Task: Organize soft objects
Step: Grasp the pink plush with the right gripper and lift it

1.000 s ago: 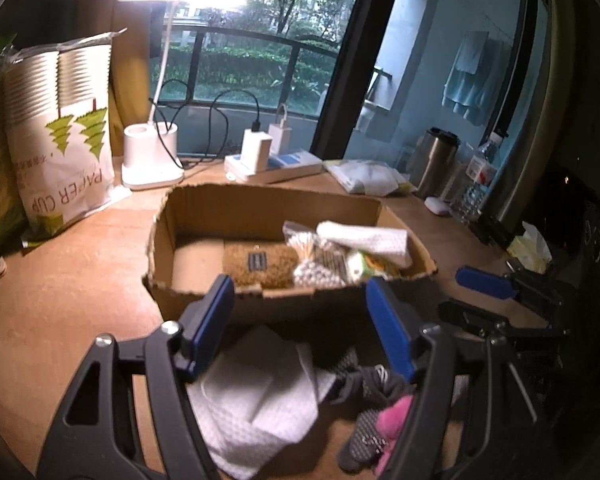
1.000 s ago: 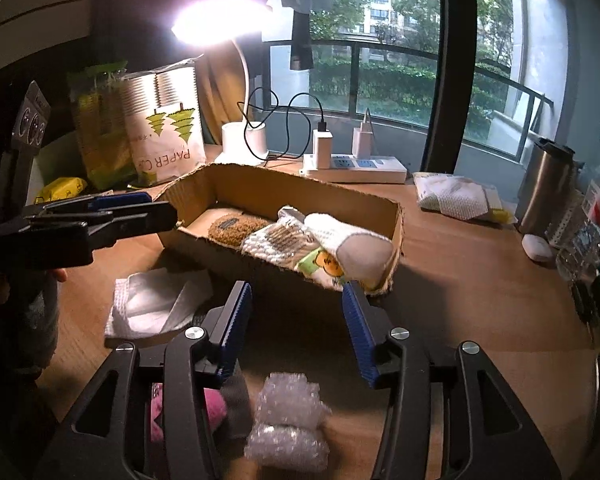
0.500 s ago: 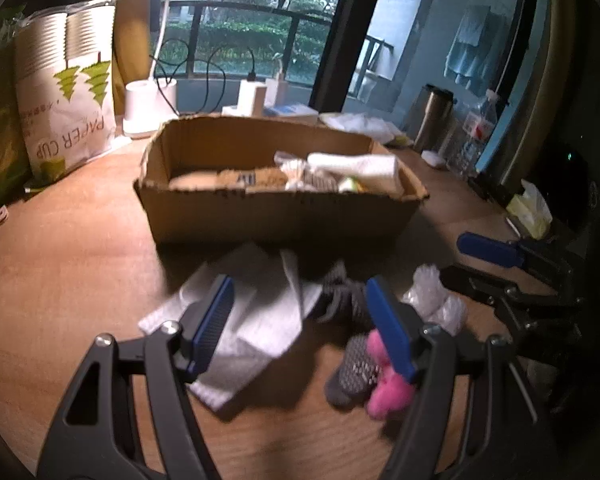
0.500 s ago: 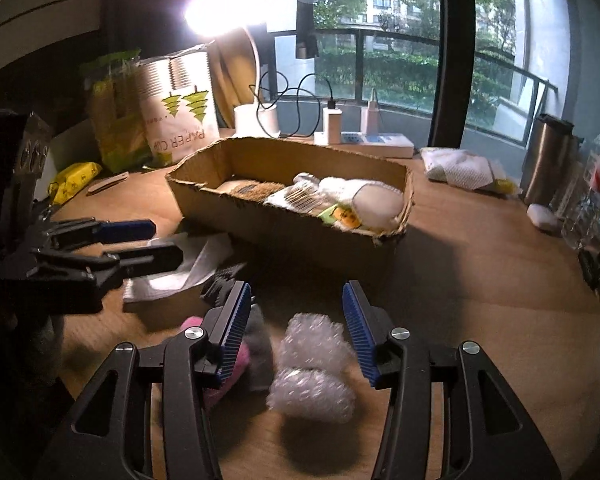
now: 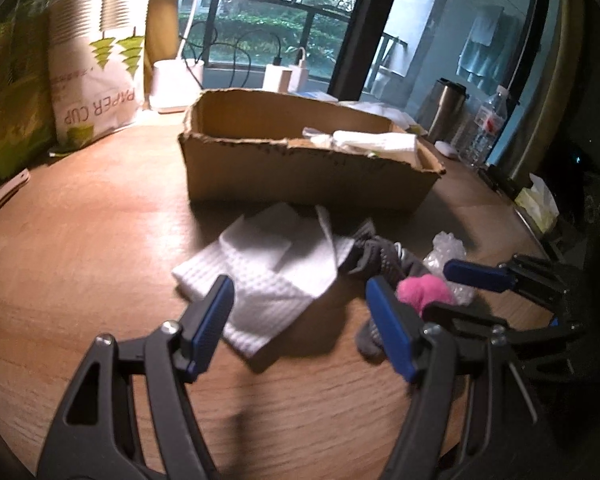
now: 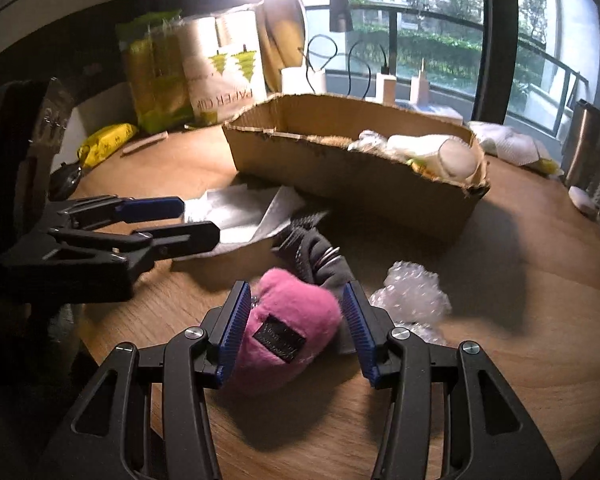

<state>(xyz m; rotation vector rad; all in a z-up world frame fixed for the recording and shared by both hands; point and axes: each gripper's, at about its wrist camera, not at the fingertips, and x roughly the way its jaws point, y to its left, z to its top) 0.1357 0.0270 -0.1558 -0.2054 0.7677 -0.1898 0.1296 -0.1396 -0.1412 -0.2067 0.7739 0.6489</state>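
The right gripper (image 6: 296,316), jaws apart, straddles the pink plush (image 6: 286,330) lying on the surface (image 6: 520,320) near the cardboard box (image 6: 352,184), while the left gripper (image 5: 300,308) (also apart, empty) hovers over the white cloth (image 5: 268,276).

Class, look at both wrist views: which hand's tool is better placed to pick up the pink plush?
Right. The right tool already has the pink plush between its open blue pads, while the left tool hovers over the white cloth.
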